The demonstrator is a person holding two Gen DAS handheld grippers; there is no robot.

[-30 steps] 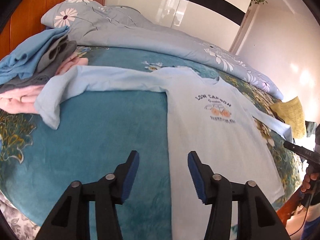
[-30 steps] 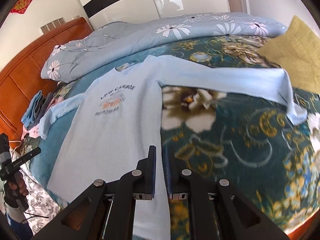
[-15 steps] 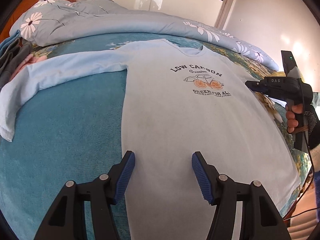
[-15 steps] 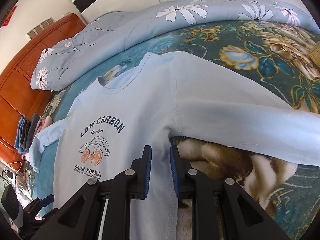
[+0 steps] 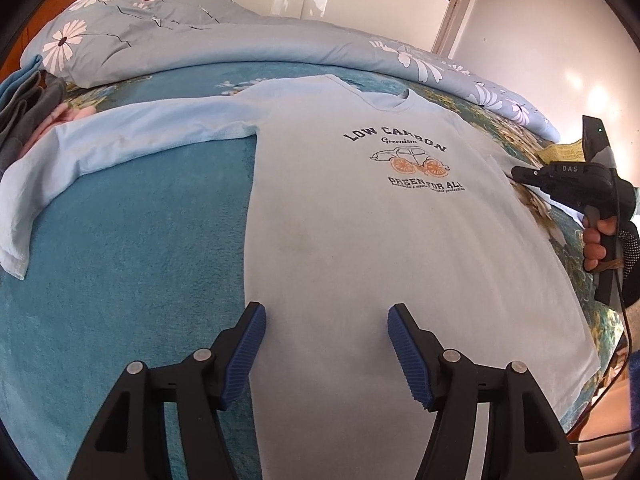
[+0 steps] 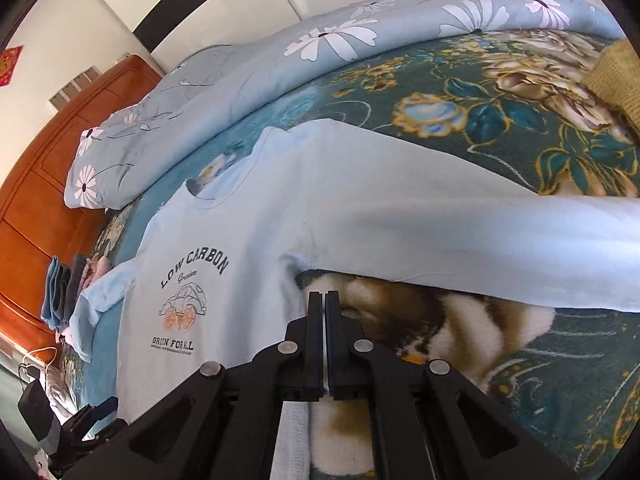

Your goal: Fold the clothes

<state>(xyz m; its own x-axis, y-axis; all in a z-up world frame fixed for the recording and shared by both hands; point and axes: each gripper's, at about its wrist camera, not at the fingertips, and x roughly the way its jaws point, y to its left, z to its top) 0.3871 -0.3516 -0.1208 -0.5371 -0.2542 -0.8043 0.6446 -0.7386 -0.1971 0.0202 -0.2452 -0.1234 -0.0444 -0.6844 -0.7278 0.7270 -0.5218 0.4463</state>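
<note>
Pale blue long-sleeve shirt [image 5: 360,240] lies flat, print up, on teal floral blanket [image 5: 120,280], filling centre of both views. Left gripper [image 5: 326,352] at lower centre, jaws wide apart, holding nothing, over shirt's lower part. Right gripper [image 6: 324,308] at lower centre, jaws pressed together at shirt's side edge under armpit; cannot tell if cloth is pinched. Only left view shows hand [image 5: 600,240] at right edge. Only right view shows wooden headboard [image 6: 48,184] at left.

A daisy-print duvet [image 5: 224,46] lies along the floral blanket [image 6: 520,128].
</note>
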